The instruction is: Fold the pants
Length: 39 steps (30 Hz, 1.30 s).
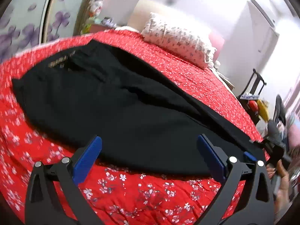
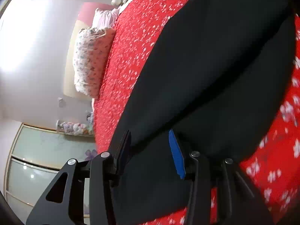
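Black pants (image 1: 116, 101) lie spread flat on a red flowered bedspread (image 1: 142, 193), waistband at the far left, legs running to the right. My left gripper (image 1: 150, 146) is open, its blue pads just above the near edge of the pants, holding nothing. The right gripper (image 1: 251, 155) shows at the right end of the pants in the left wrist view. In the right wrist view the right gripper (image 2: 150, 140) is partly open, with the black pants (image 2: 206, 75) lying between the fingers; a firm grip cannot be made out.
A flowered pillow (image 1: 178, 39) lies at the head of the bed, also in the right wrist view (image 2: 91, 60). A dark stand with clutter (image 1: 253, 101) stands beyond the bed's right edge. A wardrobe with purple flowers (image 1: 24, 22) stands at the left.
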Available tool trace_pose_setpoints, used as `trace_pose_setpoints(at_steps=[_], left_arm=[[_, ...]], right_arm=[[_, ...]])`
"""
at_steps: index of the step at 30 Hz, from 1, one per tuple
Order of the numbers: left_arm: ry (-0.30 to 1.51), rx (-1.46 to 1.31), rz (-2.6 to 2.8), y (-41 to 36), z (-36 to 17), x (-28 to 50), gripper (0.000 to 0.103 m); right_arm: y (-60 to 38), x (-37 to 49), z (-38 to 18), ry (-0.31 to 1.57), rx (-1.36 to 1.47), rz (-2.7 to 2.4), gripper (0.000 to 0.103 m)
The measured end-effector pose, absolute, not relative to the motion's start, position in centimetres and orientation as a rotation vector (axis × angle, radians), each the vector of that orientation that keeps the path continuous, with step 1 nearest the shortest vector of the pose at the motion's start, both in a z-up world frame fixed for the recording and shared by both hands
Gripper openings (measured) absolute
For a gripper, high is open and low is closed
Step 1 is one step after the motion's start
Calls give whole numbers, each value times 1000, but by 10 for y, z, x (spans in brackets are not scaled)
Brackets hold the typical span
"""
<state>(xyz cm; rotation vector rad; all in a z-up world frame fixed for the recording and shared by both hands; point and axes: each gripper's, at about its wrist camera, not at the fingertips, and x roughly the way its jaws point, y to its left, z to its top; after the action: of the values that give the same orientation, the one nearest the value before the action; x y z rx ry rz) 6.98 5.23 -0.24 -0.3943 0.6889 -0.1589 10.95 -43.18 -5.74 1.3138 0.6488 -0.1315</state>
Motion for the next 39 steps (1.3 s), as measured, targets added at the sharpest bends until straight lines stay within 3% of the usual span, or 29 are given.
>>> trace_pose_setpoints(at_steps=[20, 22, 23, 26, 33, 39], left_arm=[[687, -482, -136, 62, -3, 98, 101], [718, -508, -141, 61, -9, 102, 101], [729, -501, -145, 60, -9, 105, 101], [742, -445, -151, 59, 1, 122, 101], [808, -400, -151, 59, 34, 220, 101], [994, -510, -103, 56, 17, 345, 101]], right_arm=[[-439, 114, -62, 615, 1258, -260, 35], [-440, 114, -60, 591, 1213, -272, 24], [-443, 112, -61, 578, 1218, -272, 6], [-452, 101, -68, 551, 1327, -261, 5], [-455, 83, -61, 537, 1317, -318, 5], [-463, 84, -65, 580, 1277, -330, 4]])
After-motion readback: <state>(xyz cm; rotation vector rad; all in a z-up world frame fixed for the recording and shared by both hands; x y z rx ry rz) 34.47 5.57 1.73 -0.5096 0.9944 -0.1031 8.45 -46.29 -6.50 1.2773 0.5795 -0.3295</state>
